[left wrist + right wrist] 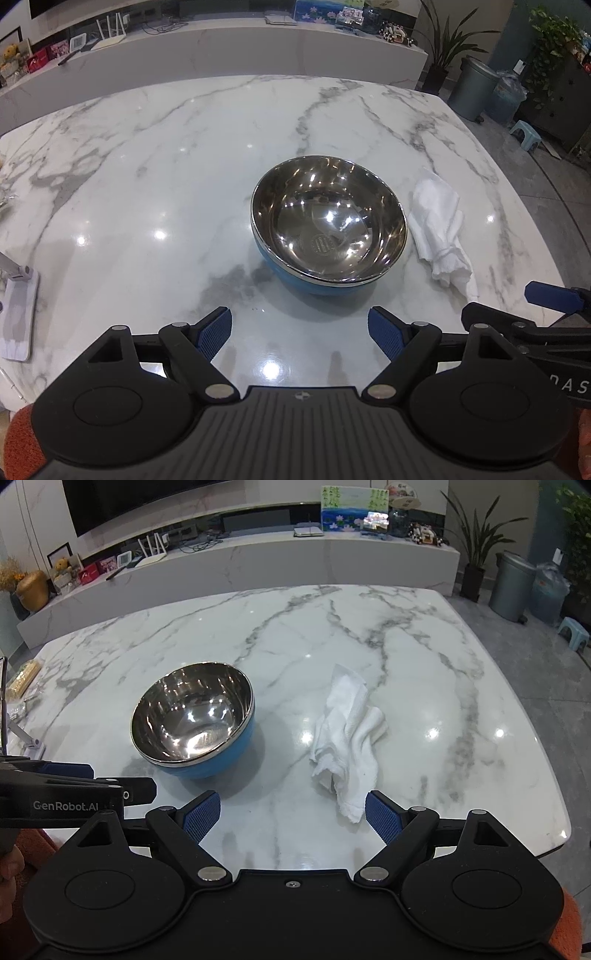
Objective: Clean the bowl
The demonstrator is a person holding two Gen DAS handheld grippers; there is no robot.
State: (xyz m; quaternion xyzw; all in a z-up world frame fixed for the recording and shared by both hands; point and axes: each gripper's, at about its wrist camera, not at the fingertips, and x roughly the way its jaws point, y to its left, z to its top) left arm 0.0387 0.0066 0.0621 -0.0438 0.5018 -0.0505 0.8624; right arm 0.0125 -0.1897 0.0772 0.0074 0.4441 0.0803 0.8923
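- The bowl (328, 225) sits upright on the marble table (147, 184), just right of centre in the left wrist view. It is steel inside and blue outside, with its mouth facing up so the inside can be wiped.
- A crumpled white cloth (439, 232) lies flat on the table just beside the bowl, at centre right of that frame, close but seemingly not touching. It looks placed there as the wiping tool.
- The left gripper (299, 332) hovers at the bottom centre of its frame, spread wide and grasping nothing. It points at the bowl, probably to steady it.
- The right gripper (291, 812) is likewise released and empty at the bottom centre of its own view. The near end of the cloth lies just ahead of its right finger (384, 818), which suggests a pickup comes first.
- Cleaning looks not yet begun: the cloth is untouched and the bowl's inside holds nothing but reflections.
- A phone stand (16, 317) at the lower left edge sits well apart from the work.
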